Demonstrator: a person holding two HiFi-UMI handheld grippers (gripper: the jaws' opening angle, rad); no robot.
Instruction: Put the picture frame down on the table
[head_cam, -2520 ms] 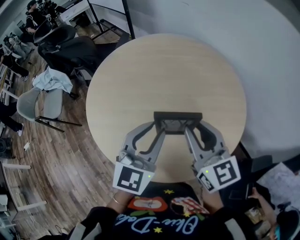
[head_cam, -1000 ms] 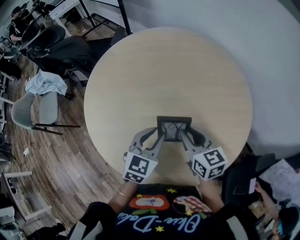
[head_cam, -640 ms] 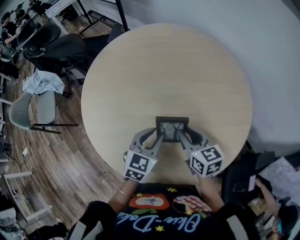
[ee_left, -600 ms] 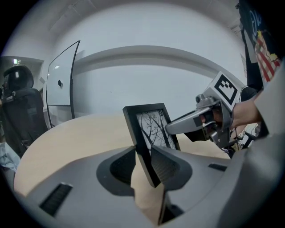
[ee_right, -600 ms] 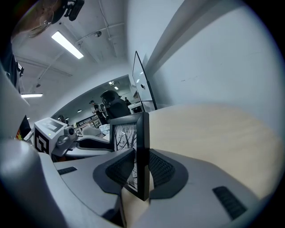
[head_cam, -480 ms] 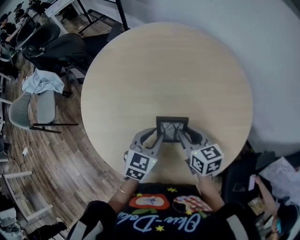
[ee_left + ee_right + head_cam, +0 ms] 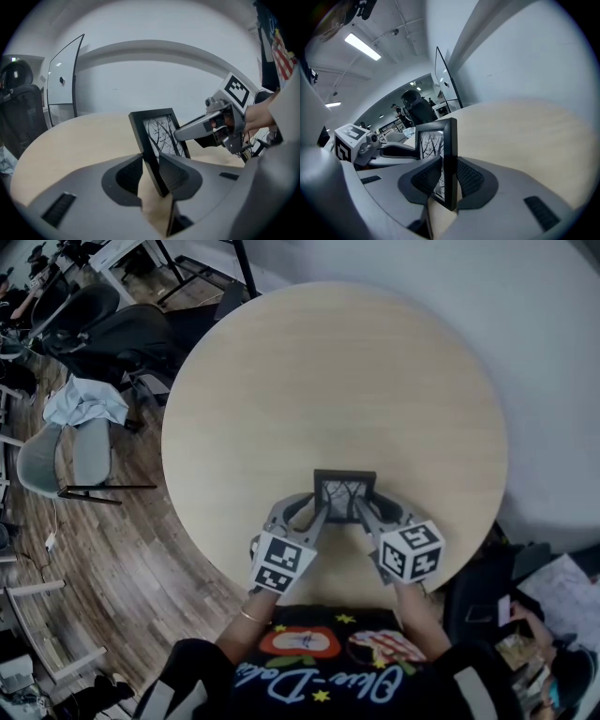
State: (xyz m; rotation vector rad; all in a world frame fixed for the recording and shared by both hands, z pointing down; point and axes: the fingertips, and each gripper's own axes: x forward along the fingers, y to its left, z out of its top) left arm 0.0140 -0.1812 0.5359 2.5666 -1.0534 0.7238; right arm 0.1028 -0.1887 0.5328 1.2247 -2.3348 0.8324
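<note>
Tongs both loaded: left tongs (image 7: 151,174) and right tongs (image 7: 446,180) each pinched a side edge of the picture frame (image 7: 344,493), holding it upright over the near part of the surface (image 7: 328,371). Whether it touched could not be told. The two-sided grip likely kept it level for set-down.

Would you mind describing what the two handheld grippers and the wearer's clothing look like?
Both the left gripper and right gripper are light grey plastic with looped bodies and dark ribbed pads on the fingers. Each carries a white cube printed with black square markers. The person wears a dark top with colourful print, and a bracelet.
</note>
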